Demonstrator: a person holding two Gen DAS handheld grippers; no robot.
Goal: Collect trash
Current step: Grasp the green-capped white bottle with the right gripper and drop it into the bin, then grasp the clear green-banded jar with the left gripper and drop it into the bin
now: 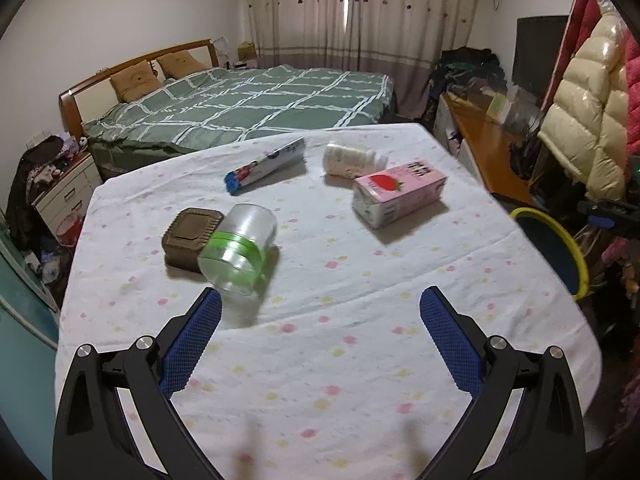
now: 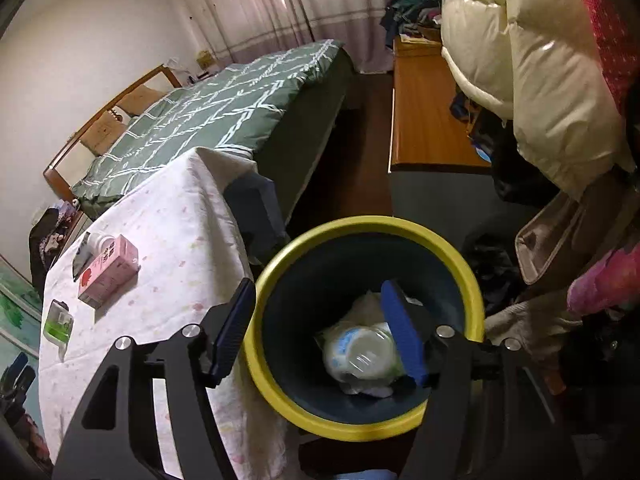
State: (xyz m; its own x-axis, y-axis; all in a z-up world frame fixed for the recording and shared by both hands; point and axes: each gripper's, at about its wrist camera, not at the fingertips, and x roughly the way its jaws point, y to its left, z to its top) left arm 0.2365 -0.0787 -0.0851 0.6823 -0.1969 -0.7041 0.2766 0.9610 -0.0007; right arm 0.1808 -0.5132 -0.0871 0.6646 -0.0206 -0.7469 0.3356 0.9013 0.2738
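The left gripper point(image 1: 320, 308) hangs spread wide and empty above the floral white tablecloth point(image 1: 320, 360), just short of a clear plastic jar with a green band point(image 1: 240, 248) lying on its side. The right gripper point(image 2: 320, 320), also agape and empty, hovers over the yellow-rimmed dark bin point(image 2: 280, 384), where a clear plastic bottle point(image 2: 362, 354) lies inside.

A jar point(image 1: 238, 250) lies on the surface point(image 1: 320, 360), touching a box point(image 1: 188, 238) on its left. A carton point(image 1: 398, 194) lies to the right. The bin point(image 2: 368, 320) stands beside the surface, holding a bottle point(image 2: 366, 354).
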